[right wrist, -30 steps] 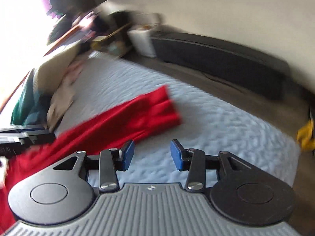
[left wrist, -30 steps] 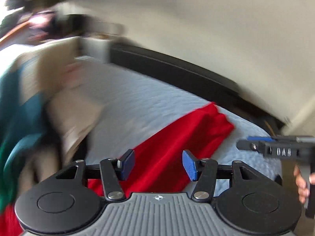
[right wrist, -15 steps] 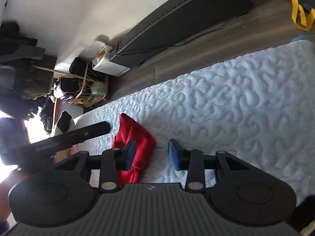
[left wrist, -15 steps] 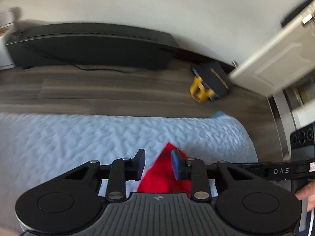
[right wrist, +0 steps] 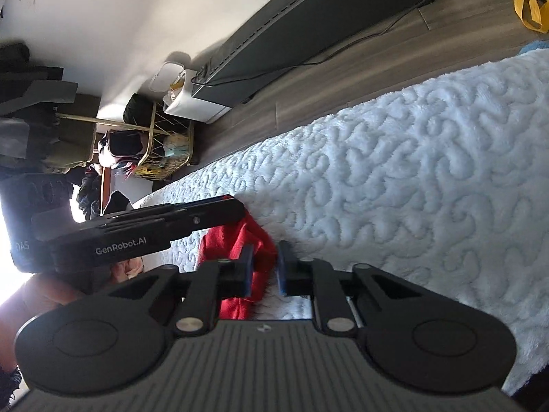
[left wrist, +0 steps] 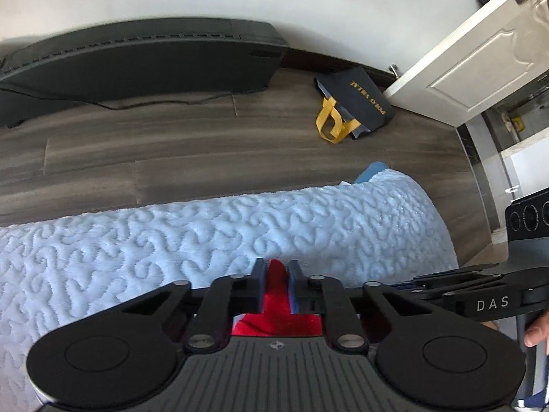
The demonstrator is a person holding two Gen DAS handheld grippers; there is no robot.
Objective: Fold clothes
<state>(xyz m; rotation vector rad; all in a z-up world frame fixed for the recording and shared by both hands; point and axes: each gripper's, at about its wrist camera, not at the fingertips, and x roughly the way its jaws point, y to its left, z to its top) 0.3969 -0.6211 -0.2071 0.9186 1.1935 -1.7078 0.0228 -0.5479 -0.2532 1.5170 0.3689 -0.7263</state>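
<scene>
At lower centre of both frames, the 2 black grippers are closing on a red fabric garment [left wrist: 274, 322] lying on the pale blue quilted blanket [left wrist: 171, 240]. Left gripper [left wrist: 275, 274] is pinching its tip; right gripper [right wrist: 263, 264] is pinching another fold, jaws narrow.

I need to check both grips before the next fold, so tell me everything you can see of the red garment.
The red garment is soft, matte fabric, plain bright red, bunched into folds rather than spread flat. Only a small part shows; the rest is hidden beneath the tools. It lies on the pale blue textured blanket. The left hand-held gripper is closing with a raised ridge of cloth pinched between its blue pads. The right hand-held gripper is closing too, on a fold near the garment's edge, close beside the left one.
</scene>
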